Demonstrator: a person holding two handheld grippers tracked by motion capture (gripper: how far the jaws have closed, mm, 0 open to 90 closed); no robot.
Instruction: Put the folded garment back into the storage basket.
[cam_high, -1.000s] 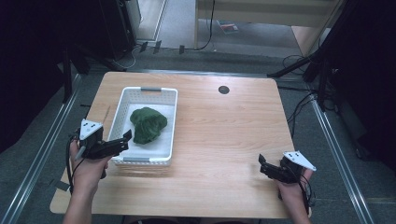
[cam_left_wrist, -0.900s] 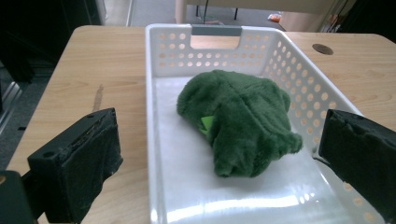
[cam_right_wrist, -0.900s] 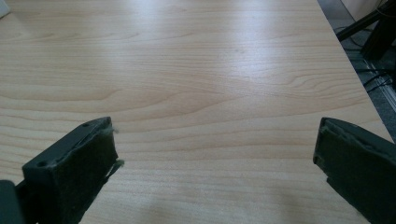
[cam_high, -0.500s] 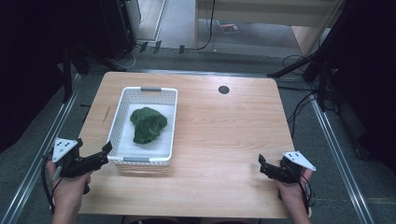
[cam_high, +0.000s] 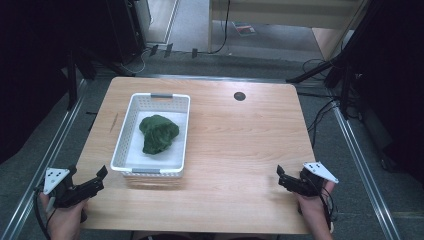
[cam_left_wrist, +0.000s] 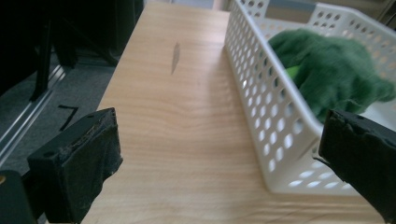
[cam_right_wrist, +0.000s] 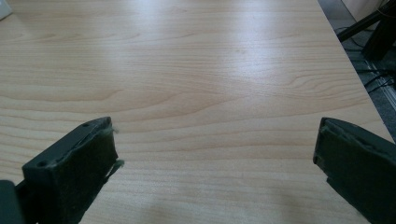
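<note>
Lying in basket (cam_high: 127, 131), green cloth (cam_high: 158, 133) beyond left tongs (cam_high: 101, 176).

Overhead light fell evenly on the table (cam_high: 235, 145), its surroundings stayed dark, a soft shadow lay beneath the basket (cam_high: 131, 130), and the green cloth (cam_left_wrist: 336, 70) appeared slightly blurred.

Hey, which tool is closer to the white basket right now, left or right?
Left. The left tool sits just off the white basket at its near left corner, jaws open. The right tool is far across the table, near its right front edge.
</note>
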